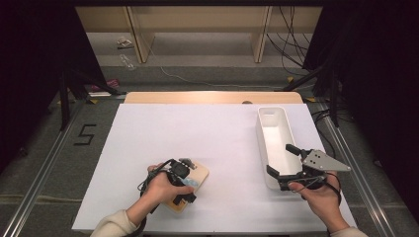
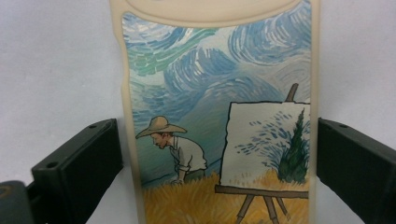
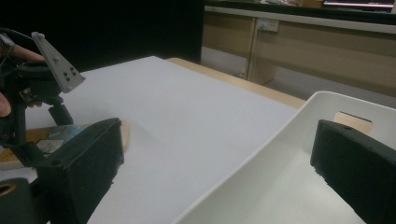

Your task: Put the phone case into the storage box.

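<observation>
While the phone case point(image 2: 219, 116) lies flat on the white sheet point(image 1: 197, 133) that covers the table, it sits well to the left of the white bin point(image 1: 274, 136), toward the near edge of the sheet. The case has a cream rim and a painted picture of a man in a straw hat, an easel and a swirling blue sky. Between the case and the bin the sheet is bare, so nothing stands in the way there. The bin is long and narrow and stands near the right side of the sheet. The left gripper point(image 1: 185, 178) is directly over the case; its jaws are spread, one on each long side of the case, and I cannot tell if they touch the rim. The right gripper point(image 1: 281, 160) is at the near end of the bin, jaws wide apart and holding nothing, with one jaw above the inside of the bin.
</observation>
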`<state>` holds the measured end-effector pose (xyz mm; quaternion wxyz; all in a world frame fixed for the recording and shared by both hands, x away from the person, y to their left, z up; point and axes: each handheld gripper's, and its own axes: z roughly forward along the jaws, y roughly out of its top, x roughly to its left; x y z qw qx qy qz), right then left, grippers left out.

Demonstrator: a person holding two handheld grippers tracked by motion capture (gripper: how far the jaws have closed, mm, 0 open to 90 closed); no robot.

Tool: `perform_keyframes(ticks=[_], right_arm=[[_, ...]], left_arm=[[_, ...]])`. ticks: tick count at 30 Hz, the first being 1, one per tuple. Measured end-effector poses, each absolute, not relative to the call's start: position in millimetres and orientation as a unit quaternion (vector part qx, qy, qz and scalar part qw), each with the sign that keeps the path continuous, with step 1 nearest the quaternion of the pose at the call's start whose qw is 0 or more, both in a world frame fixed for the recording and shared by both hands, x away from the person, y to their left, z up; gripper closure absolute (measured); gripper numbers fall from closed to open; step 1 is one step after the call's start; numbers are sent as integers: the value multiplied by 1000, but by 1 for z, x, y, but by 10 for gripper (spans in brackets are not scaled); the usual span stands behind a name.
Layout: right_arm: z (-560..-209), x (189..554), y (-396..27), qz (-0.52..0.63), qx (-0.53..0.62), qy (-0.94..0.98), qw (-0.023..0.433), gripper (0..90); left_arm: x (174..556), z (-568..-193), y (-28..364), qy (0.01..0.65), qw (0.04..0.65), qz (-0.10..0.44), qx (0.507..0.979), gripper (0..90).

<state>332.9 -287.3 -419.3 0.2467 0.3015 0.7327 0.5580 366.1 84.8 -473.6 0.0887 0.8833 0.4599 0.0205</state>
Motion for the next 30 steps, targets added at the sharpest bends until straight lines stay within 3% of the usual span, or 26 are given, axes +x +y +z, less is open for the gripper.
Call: perform_keyframes(ticks=[30], right_arm=[[-419,333,-287,561,301,731,245,34]], left_arm=[[363,-471,82,470,87,30,878,105]])
